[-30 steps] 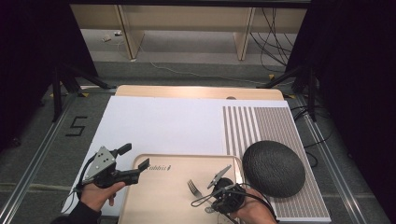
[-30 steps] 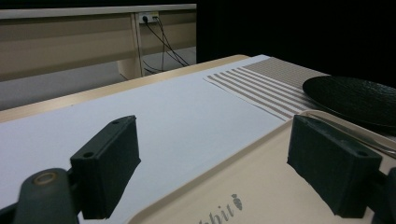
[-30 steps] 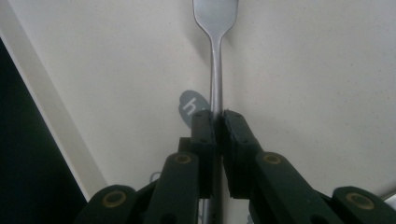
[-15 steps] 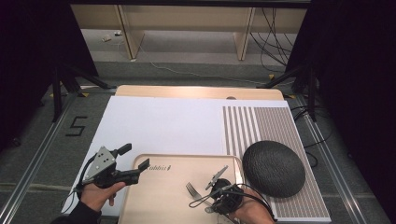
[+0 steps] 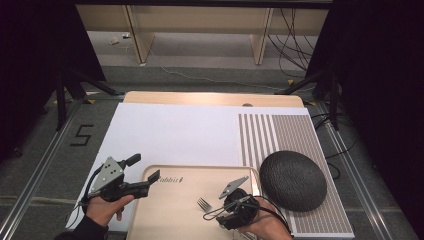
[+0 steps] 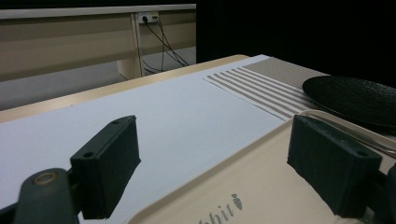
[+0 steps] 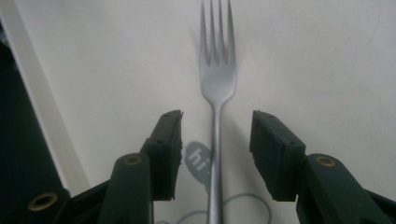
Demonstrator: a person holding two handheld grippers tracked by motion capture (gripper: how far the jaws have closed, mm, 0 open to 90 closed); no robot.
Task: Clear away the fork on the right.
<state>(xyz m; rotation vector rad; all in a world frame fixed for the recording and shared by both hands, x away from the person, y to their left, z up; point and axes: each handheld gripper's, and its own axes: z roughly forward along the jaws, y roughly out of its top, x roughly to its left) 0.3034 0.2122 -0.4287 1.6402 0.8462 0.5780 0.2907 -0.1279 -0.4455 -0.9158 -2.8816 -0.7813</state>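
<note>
A metal fork [image 7: 217, 84] lies flat on the beige tray [image 7: 303, 56], tines pointing away from my right gripper [image 7: 215, 119]. The jaws of that gripper have just been opening. They now stand either side of the fork's handle with gaps on both sides, the pads off it. From above, the fork [image 5: 203, 204] rests on the tray [image 5: 170, 210] just left of the right gripper [image 5: 216, 212]. My left gripper [image 5: 145, 168] hovers over the tray's left edge, jaws wide open and empty [image 6: 212, 126].
A dark round dish [image 5: 292, 180] lies on the striped mat [image 5: 285, 135] just right of the tray. It is low and black in the left gripper view [image 6: 355, 95]. A white sheet [image 5: 175, 135] covers the table beyond the tray.
The right gripper's jaws have opened off the fork's handle, and the fork now lies on the tray between them. Neither hand has shifted.
</note>
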